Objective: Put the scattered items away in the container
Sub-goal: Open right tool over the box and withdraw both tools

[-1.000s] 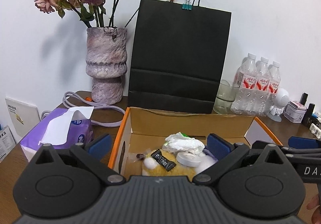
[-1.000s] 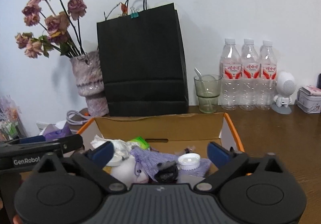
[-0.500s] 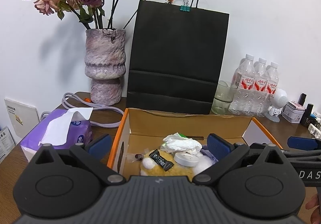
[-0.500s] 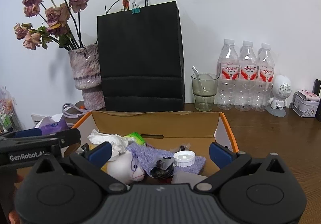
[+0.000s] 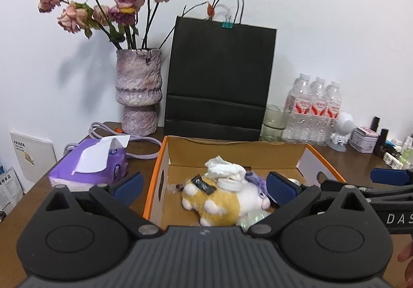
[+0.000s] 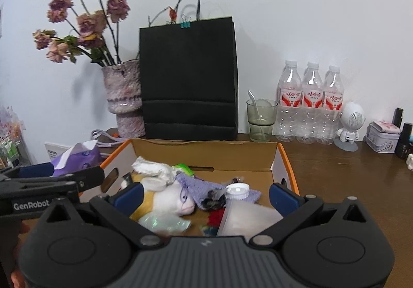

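An open cardboard box with orange edges [image 5: 232, 151] [image 6: 206, 152] stands on the brown table. It holds a yellow and white plush toy [image 5: 216, 202] [image 6: 170, 200], crumpled white tissue [image 5: 224, 169] [image 6: 152, 168], a black candy wrapper [image 5: 204, 184], white caps [image 6: 237, 191], a purple knitted cloth [image 6: 206, 186] and a clear bag [image 6: 247, 218]. My left gripper [image 5: 204, 186] is open and empty above the box's near left side. My right gripper [image 6: 205, 193] is open and empty above the box's near edge.
A purple tissue pack [image 5: 90, 166] lies left of the box. Behind stand a vase of dried roses [image 5: 138, 92], a black paper bag [image 5: 216, 81], a glass [image 6: 260, 120], three water bottles [image 6: 311, 104], a white figurine [image 6: 349, 122] and a small tin [image 6: 382, 138].
Both grippers have pulled back and up from the box, so more of its inside shows. Both stay open and empty.
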`<action>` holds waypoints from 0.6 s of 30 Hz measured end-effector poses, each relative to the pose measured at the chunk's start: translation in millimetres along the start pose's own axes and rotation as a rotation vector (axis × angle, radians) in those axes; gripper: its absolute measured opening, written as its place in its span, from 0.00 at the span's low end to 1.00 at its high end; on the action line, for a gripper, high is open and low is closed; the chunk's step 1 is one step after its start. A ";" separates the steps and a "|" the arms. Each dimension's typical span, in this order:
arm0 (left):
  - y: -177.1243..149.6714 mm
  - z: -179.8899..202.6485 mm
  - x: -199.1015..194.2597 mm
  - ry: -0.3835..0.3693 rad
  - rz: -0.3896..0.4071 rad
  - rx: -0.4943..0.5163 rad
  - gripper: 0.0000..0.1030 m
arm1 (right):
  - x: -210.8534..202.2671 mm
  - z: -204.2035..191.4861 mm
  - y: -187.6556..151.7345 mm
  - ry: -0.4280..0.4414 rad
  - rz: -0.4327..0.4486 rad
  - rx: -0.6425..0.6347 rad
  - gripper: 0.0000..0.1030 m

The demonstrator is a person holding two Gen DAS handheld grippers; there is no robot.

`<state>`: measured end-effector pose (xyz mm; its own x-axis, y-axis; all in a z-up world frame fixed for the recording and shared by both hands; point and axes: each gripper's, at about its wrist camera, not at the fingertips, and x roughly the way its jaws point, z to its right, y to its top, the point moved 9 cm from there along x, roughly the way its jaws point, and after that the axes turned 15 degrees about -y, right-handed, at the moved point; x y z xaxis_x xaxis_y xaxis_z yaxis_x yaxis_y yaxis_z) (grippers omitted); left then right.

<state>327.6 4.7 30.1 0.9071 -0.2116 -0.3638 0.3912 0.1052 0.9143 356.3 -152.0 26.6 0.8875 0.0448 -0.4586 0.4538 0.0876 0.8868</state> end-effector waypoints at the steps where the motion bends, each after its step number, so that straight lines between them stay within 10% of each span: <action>1: -1.5 2.7 -7.2 -0.006 0.002 0.004 1.00 | -10.0 0.6 -2.7 -0.001 0.005 0.000 1.00; 18: -45.4 25.9 -113.5 -0.016 0.017 0.009 1.00 | -127.7 -5.5 -51.3 0.011 0.033 0.003 1.00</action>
<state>202.8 -1.2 34.6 0.9109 -0.2256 -0.3456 0.3745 0.1001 0.9218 219.2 -156.7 39.4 0.9009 0.0583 -0.4300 0.4249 0.0830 0.9014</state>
